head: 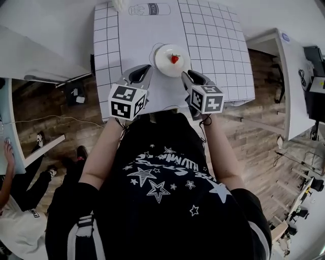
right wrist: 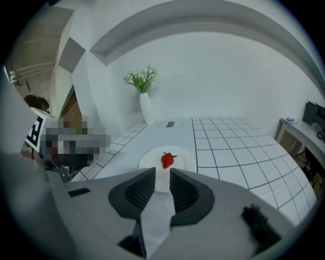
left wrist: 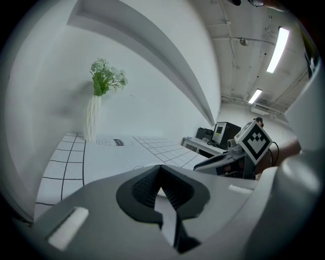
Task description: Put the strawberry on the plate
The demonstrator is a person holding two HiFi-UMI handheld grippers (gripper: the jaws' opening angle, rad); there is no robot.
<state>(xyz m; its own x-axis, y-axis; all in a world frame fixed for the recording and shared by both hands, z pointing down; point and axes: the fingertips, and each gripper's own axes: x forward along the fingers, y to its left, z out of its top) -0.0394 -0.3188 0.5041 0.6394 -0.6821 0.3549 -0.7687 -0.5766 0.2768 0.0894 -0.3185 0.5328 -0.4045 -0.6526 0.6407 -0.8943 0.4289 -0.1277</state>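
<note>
A red strawberry (head: 174, 58) lies on a small white plate (head: 163, 65) near the front of the white gridded table (head: 218, 51). In the right gripper view the strawberry (right wrist: 167, 160) sits upright on the plate (right wrist: 184, 158) just beyond the jaw tips. My right gripper (head: 190, 77) is open a narrow way with nothing between its pads, at the plate's near right. At the plate's near left, my left gripper (head: 143, 74) is drawn shut and empty (left wrist: 161, 175).
A white vase with flowers (right wrist: 146, 107) stands at the table's far edge, next to a printed bottle outline (head: 149, 9). A desk with equipment (head: 299, 76) is to the right. Another person (head: 12, 208) is at the lower left on the wooden floor.
</note>
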